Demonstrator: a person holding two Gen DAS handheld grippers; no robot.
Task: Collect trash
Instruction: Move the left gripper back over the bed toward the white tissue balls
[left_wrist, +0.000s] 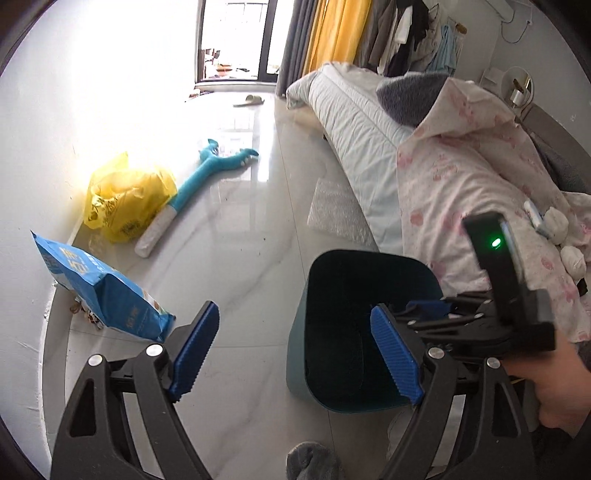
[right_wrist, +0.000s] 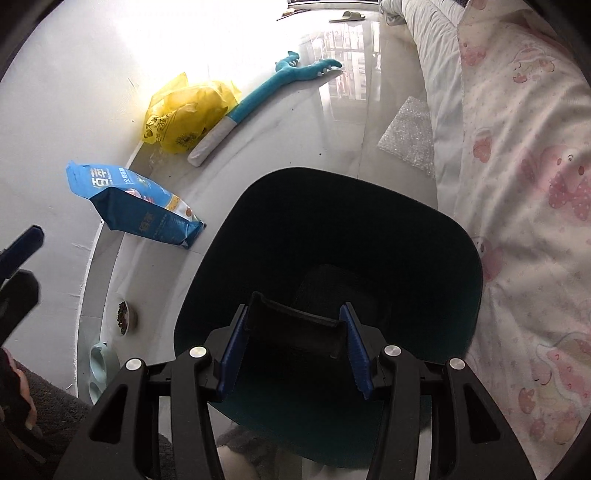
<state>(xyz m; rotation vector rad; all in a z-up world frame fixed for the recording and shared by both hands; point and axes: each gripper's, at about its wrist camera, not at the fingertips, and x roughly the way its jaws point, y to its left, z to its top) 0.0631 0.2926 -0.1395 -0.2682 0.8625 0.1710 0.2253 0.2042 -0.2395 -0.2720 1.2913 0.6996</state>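
Note:
A teal trash bin stands on the floor beside the bed. My right gripper is shut on a dark flat object and holds it over the bin's mouth. My left gripper is open and empty, its right finger in front of the bin, its left finger over the floor. The right gripper's body shows in the left wrist view above the bin's right rim. White crumpled tissues lie on the pink quilt.
A blue pet food bag leans on the left wall. A yellow plastic bag, a teal plush toy, bubble wrap and pet bowls lie on the floor.

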